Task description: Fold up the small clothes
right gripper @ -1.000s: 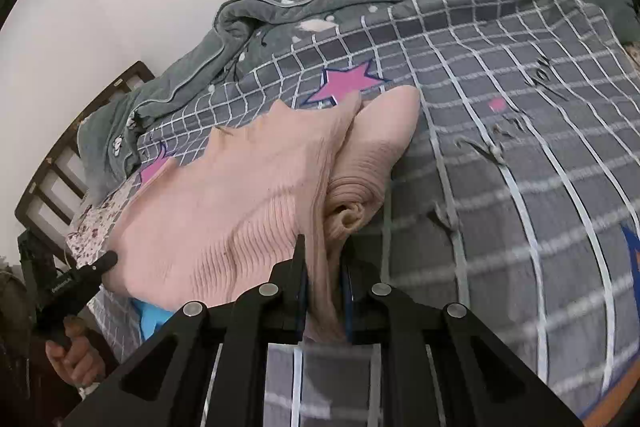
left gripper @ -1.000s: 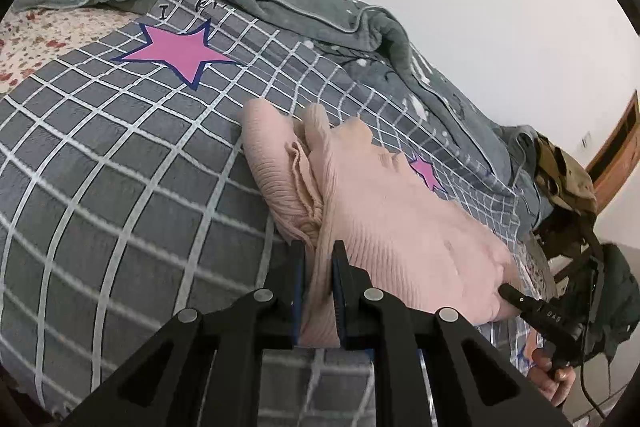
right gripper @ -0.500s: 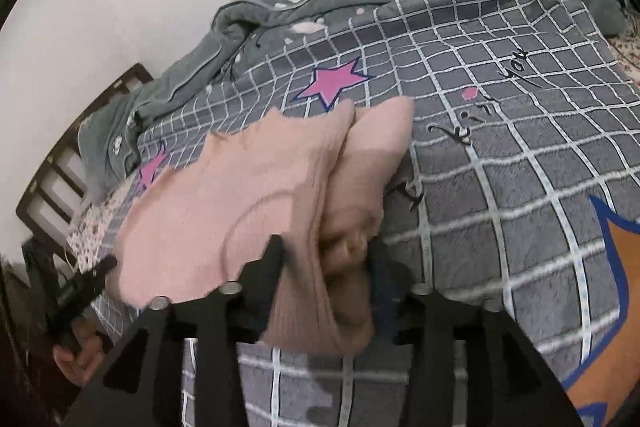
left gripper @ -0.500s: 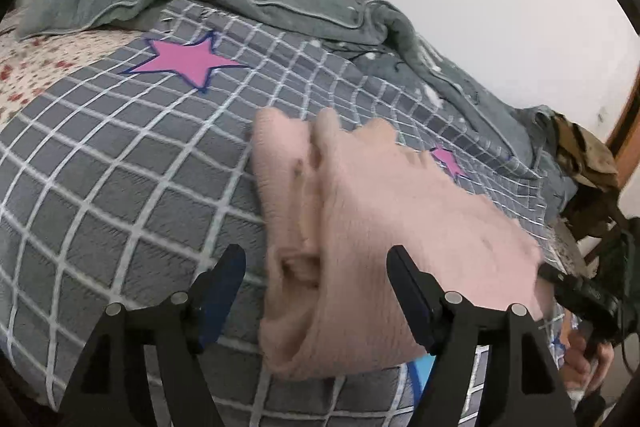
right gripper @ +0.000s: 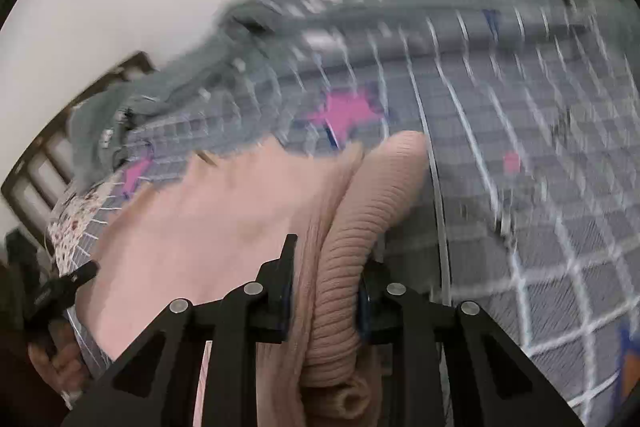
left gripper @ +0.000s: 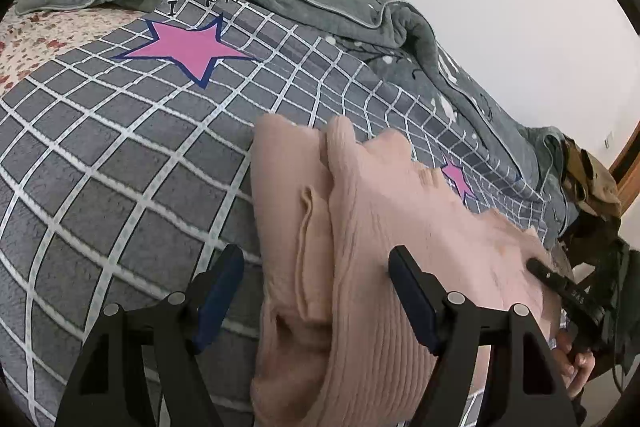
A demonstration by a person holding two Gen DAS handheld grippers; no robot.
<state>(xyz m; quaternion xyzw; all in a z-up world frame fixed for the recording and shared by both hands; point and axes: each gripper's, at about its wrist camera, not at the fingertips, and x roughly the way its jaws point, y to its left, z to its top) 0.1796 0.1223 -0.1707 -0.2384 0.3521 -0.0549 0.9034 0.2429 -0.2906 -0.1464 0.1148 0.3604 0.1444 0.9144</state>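
Observation:
A pink ribbed sweater (left gripper: 400, 227) lies folded on the grey checked bedcover (left gripper: 100, 167). My left gripper (left gripper: 314, 255) stands open, its jaws wide apart on either side of the sweater's near folded edge and not pressing it. In the blurred right wrist view the sweater (right gripper: 220, 227) fills the lower middle. My right gripper (right gripper: 330, 255) is closing, with the rolled ribbed sleeve (right gripper: 360, 207) between its pads and touching both. Each gripper also shows small in the other's view, held by a hand (left gripper: 576, 363).
A rumpled grey-green quilt (left gripper: 320, 7) runs along the wall behind the cover. A floral sheet (left gripper: 40, 31) shows at the left. An olive bag (left gripper: 592, 187) and dark items sit past the bed's end. A wooden slatted bed frame (right gripper: 36, 163) is at far left.
A second ago both grippers were shut on the sweater's edge. The left one opened wide and let go. The right one opened, shifted, and now clamps the ribbed sleeve; its view is motion-blurred.

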